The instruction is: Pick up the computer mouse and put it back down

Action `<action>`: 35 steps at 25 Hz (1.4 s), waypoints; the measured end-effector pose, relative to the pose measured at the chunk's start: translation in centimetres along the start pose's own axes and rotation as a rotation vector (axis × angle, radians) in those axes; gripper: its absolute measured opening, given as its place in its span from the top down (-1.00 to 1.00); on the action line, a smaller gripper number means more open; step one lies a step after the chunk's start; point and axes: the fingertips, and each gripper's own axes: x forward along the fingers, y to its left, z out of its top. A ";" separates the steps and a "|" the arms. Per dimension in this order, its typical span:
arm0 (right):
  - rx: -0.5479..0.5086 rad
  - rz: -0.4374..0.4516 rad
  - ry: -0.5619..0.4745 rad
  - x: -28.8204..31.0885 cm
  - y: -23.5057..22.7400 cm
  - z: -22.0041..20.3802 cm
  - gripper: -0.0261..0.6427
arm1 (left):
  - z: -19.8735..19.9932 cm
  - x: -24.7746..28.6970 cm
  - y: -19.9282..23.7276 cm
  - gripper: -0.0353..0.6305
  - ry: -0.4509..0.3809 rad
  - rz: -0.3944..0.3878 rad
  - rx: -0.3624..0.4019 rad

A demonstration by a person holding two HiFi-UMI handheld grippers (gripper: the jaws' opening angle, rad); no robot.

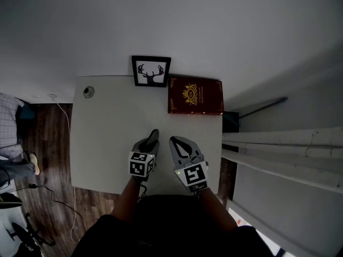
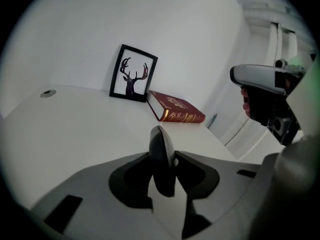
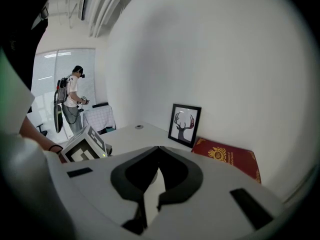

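Pinching the one mouse (image 2: 161,146), left tongs (image 2: 163,160) sit beside right tongs (image 3: 159,149), pressed together.

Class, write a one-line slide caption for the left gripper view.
Left gripper clamps the computer mouse; framed deer picture and red book beyond.

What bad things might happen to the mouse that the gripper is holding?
1. The left gripper holds the mouse on its thin edge, so it might twist or slip out and hit the table.
2. The right gripper, shut and empty, is close beside the left one; a bump might knock the mouse loose.
3. The picture frame stands at the table's far edge beside the book; reaching too far forward might tip it.
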 end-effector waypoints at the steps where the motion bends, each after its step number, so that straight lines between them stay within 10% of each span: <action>1: 0.002 -0.002 0.001 0.0 -0.1 0.0 0.86 | -0.1 0.1 -0.1 0.51 0.006 -0.003 0.001; 35: -0.007 -0.029 0.021 0.1 -1.4 -1.9 0.86 | -0.7 2.8 -0.1 0.49 0.053 0.073 0.087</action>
